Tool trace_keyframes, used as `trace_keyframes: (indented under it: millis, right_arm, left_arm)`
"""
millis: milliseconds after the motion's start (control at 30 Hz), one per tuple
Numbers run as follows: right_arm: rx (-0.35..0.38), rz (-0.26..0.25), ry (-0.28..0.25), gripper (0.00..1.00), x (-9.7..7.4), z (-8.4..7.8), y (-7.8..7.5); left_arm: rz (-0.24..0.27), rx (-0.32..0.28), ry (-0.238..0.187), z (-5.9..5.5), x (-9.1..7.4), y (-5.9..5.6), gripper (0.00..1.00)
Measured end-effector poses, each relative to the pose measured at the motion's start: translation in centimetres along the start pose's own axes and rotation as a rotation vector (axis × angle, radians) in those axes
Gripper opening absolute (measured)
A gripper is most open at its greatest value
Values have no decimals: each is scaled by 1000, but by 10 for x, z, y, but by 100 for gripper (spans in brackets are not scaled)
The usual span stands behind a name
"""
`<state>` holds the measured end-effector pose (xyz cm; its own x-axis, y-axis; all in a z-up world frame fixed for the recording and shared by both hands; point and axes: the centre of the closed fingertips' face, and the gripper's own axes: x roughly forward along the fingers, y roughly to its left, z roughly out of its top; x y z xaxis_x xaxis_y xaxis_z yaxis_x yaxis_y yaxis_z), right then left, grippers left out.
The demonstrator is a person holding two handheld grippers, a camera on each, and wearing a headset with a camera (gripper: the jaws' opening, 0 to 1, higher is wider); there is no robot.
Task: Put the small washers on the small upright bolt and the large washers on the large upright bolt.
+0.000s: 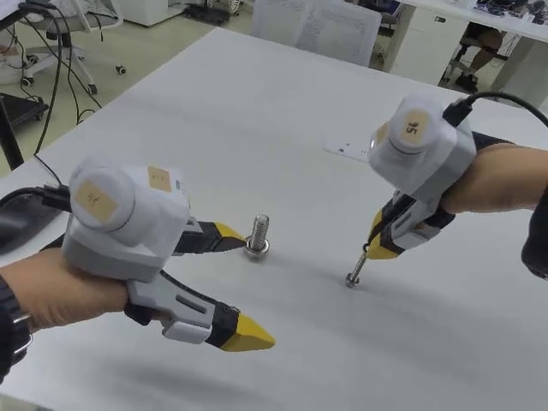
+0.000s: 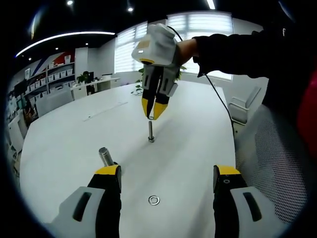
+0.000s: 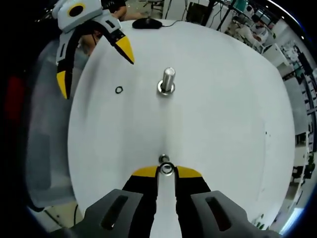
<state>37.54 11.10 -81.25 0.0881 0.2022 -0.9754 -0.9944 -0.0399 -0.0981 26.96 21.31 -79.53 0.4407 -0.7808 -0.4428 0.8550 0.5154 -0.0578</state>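
We see right tongs (image 2: 152,113) pinching small washer (image 3: 167,169) right at tip of small bolt (image 2: 150,131); bolt axis upright. Left tongs (image 2: 167,171) gape wide, loose washer (image 2: 154,200) flat on desk (image 2: 69,144) between jaws.

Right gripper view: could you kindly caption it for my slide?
Right claw holds small silver washer over thin upright bolt.

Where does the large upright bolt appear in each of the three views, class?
Head view: large upright bolt just left of centre.
Left gripper view: lower left, above that view's left-hand jaw.
Right gripper view: upper centre.
Shared landmark: the small upright bolt, standing right of it in the head view.
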Motion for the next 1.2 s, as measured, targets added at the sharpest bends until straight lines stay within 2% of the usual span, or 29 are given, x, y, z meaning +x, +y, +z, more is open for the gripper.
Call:
trace_keyframes:
  millis: [700, 1200]
  right_arm:
    - [15, 25, 9, 14, 9, 1, 5]
    - [32, 53, 24, 14, 32, -3, 9]
  left_arm:
    - [-1, -4, 4, -4, -3, -1, 75]
    - [3, -10, 11, -5, -4, 0, 75]
